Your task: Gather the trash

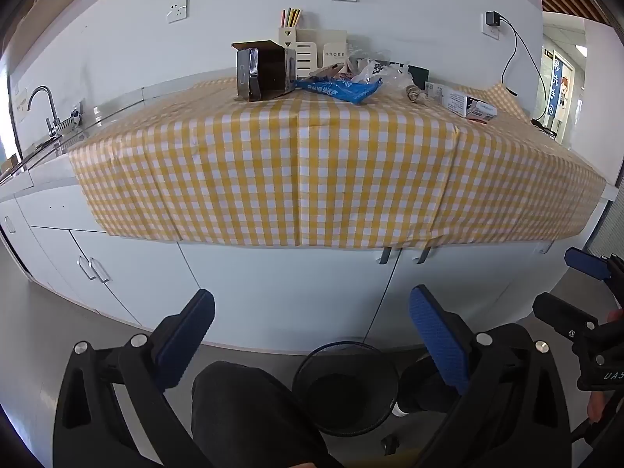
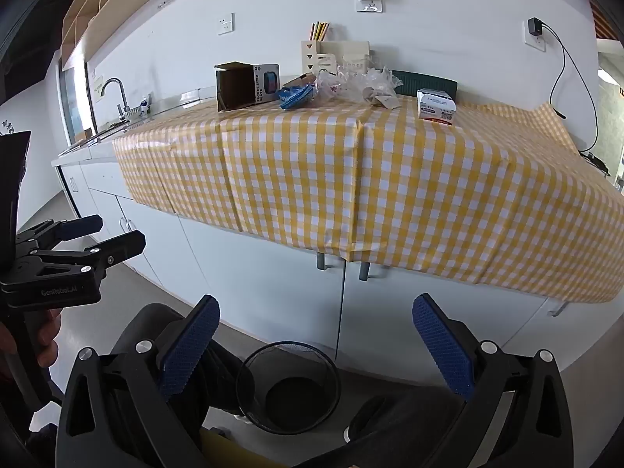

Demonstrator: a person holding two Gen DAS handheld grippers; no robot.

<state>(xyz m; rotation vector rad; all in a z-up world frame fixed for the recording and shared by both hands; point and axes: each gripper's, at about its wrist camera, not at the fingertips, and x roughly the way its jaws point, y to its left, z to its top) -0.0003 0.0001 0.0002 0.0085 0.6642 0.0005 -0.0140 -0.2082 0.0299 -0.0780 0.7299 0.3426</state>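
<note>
Trash lies at the back of the yellow checked counter (image 1: 312,163): an open cardboard box (image 1: 263,72), a blue wrapper (image 1: 339,89), crumpled clear plastic (image 1: 376,70) and a white carton (image 1: 464,103). The same box (image 2: 243,85), blue wrapper (image 2: 296,95), clear plastic (image 2: 358,82) and white carton (image 2: 436,104) show in the right wrist view. A black mesh bin (image 1: 347,384) stands on the floor below; it also shows in the right wrist view (image 2: 288,386). My left gripper (image 1: 312,319) and right gripper (image 2: 316,323) are both open and empty, held low in front of the cabinets.
A sink with a chrome tap (image 1: 43,105) is at the counter's left end. A pen holder (image 1: 290,35) and a desk organiser (image 2: 335,56) stand against the wall. White cabinet doors (image 1: 273,292) run under the counter. Black cables (image 2: 573,78) hang at the right.
</note>
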